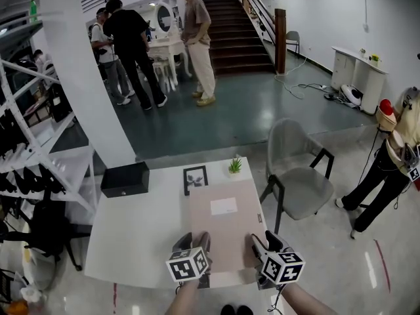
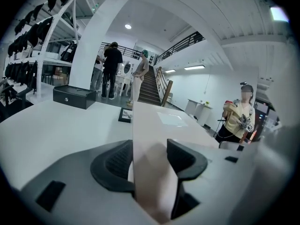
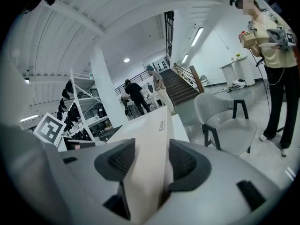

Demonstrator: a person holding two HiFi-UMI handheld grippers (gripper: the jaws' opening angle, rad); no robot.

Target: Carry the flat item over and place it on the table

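Spanning the right half of the white worktop (image 1: 131, 231): flat item (image 1: 223, 231), a pale pinkish-beige board with a small white label (image 1: 224, 206) on its upper face. Whether it rests on the worktop or hangs just above cannot be told.

Left gripper (image 1: 195, 241): at the flat item's near left corner, jaws pinching its edge. In the left gripper view the board runs straight out from between the jaws of the left gripper (image 2: 149, 161).

Right gripper (image 1: 259, 245): at the flat item's near right corner, jaws likewise clamped on the board's edge. The right gripper view confirms this at the right gripper (image 3: 152, 165).

Picture frame (image 1: 195, 178): lying flat, just beyond the flat item's far left corner.

Small potted plant (image 1: 235, 166): just beyond the flat item's far edge.

Black box (image 1: 125, 179): well left of the flat item, at the worktop's far left.

Grey chair (image 1: 302, 182): right of the flat item, off the worktop.

White shelving rack (image 1: 33, 143): far left of the flat item.

Standing people (image 1: 144, 44): well beyond the flat item, by a staircase (image 1: 230, 25).
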